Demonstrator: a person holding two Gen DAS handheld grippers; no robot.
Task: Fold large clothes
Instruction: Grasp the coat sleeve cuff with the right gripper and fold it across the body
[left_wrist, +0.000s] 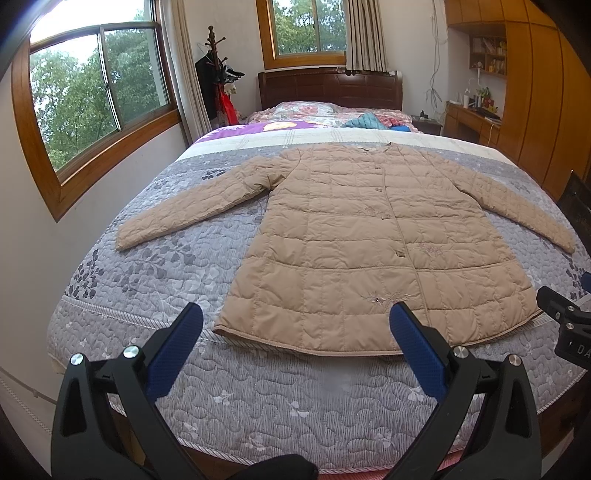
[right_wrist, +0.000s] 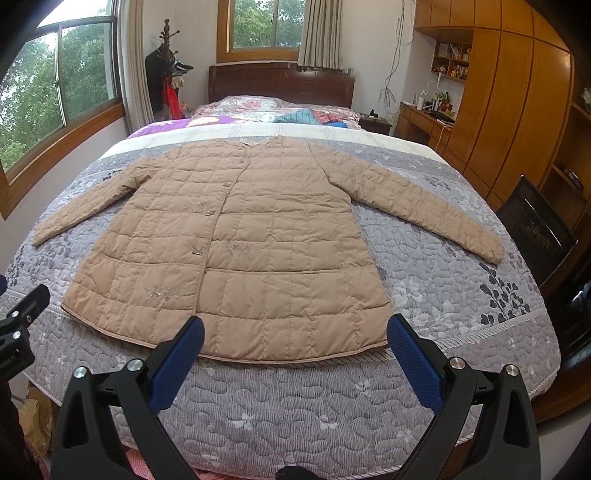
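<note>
Quilted coat spread flat, front up, on the bed, sleeves out. Left gripper and right gripper hover wide open, empty, above the hem. Padding looks light, soft, slippery; pinch sleeve cuffs or hem corners.

left wrist: at the bed's foot, facing the headboard, shifted left | right wrist: same stance, shifted right | both near the foot edge | shared: whole coat, far window
</note>
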